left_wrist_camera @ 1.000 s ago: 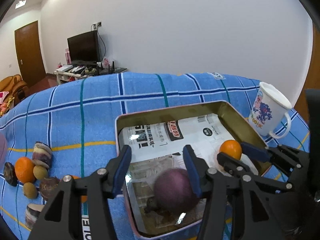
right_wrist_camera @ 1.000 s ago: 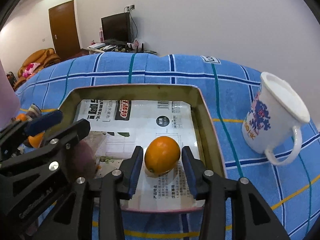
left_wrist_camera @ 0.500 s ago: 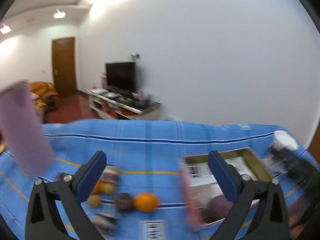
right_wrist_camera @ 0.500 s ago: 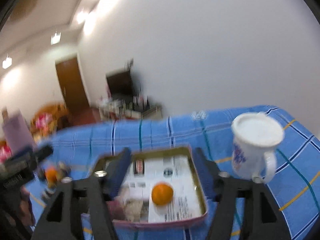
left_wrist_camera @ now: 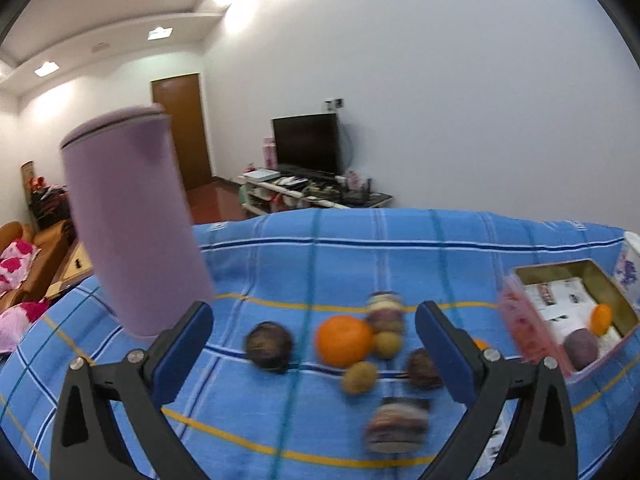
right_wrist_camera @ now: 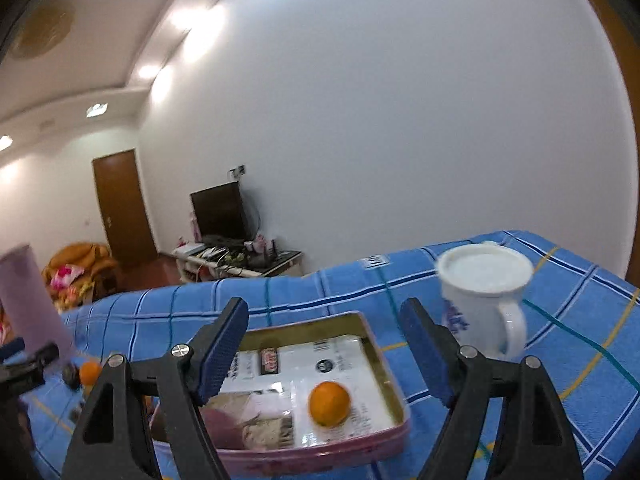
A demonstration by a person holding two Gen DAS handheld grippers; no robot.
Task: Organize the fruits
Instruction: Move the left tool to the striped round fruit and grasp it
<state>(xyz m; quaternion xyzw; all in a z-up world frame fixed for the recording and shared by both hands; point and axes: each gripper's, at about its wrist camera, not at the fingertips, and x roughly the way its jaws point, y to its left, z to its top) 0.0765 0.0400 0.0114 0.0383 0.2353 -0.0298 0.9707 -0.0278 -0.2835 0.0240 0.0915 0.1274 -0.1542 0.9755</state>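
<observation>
Over the left part of the blue plaid tablecloth [left_wrist_camera: 360,248] we are hovering the left gripper [left_wrist_camera: 314,344] above the loose fruit, its jaws spread as wide as they go and nothing between the pads. The right gripper [right_wrist_camera: 322,350] is hanging above the pink-rimmed tin [right_wrist_camera: 384,360], jaws apart and empty. Inside the tin, on printed paper, a small orange [right_wrist_camera: 329,403] and a purple fruit [right_wrist_camera: 222,424] are lying, so we are judging two pieces done and a fresh pick-up beginning. Next we are probably choosing one piece, perhaps the big orange [left_wrist_camera: 345,340] or the dark round fruit [left_wrist_camera: 269,346], and that is calling for a drop onto it without knocking the small greenish fruit [left_wrist_camera: 359,377] just beside. A lilac tumbler [left_wrist_camera: 132,216] is standing toward the cloth's left edge, a white mug [right_wrist_camera: 482,300] beside the tin's right side. Behind, we are seeing a white wall, a television [left_wrist_camera: 306,144], a brown door [left_wrist_camera: 182,128] and an orange sofa [left_wrist_camera: 24,248].
</observation>
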